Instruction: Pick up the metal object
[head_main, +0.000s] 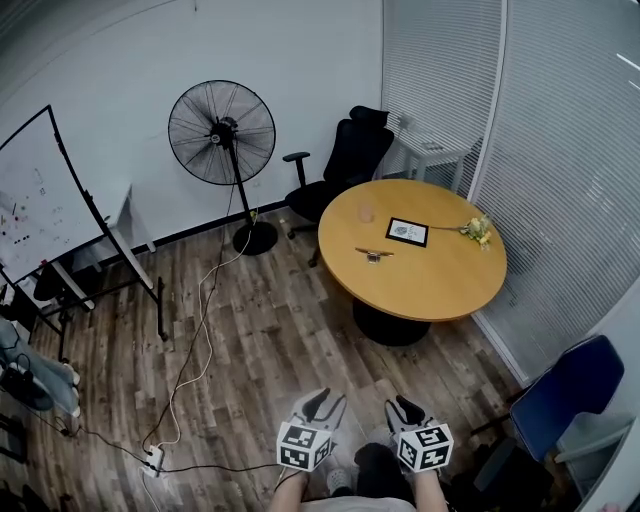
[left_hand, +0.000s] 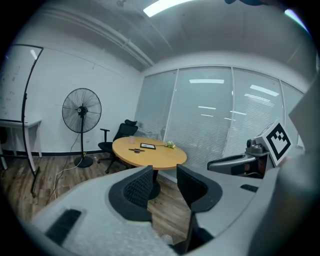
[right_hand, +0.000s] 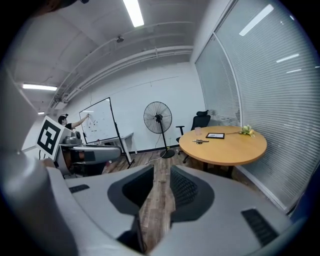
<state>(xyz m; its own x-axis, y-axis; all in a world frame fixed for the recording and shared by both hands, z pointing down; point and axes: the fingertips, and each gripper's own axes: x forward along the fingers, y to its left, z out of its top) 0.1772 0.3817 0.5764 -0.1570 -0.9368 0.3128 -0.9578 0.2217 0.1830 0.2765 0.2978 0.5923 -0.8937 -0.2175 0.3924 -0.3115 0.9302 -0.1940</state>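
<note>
The metal object (head_main: 374, 254) lies on the round table (head_main: 425, 303), left of its middle, just beside a black frame (head_main: 407, 232) and near a cup (head_main: 366, 213). A flower sprig (head_main: 478, 230) lies by the table's right edge. A chair (head_main: 345, 160) and a fan (head_main: 222, 135) stand behind the table. Your left gripper (head_main: 322, 405) and right gripper (head_main: 408, 408) are well apart from the table. Both pairs of jaws stand parted, with only floor between them.

One round table (head_main: 420, 300) at one o'clock bears one metal object (head_main: 374, 254), one dark frame (head_main: 407, 232), one cup (head_main: 366, 212) and one flower sprig (head_main: 478, 229). There are two chairs, a black chair (head_main: 345, 165) at twelve and a blue chair (head_main: 565, 385) at four. One fan (head_main: 221, 132) stands at eleven and one whiteboard (head_main: 40, 195) at nine. Two grippers sit at six: left gripper (head_main: 322, 400) and right gripper (head_main: 405, 405).
</note>
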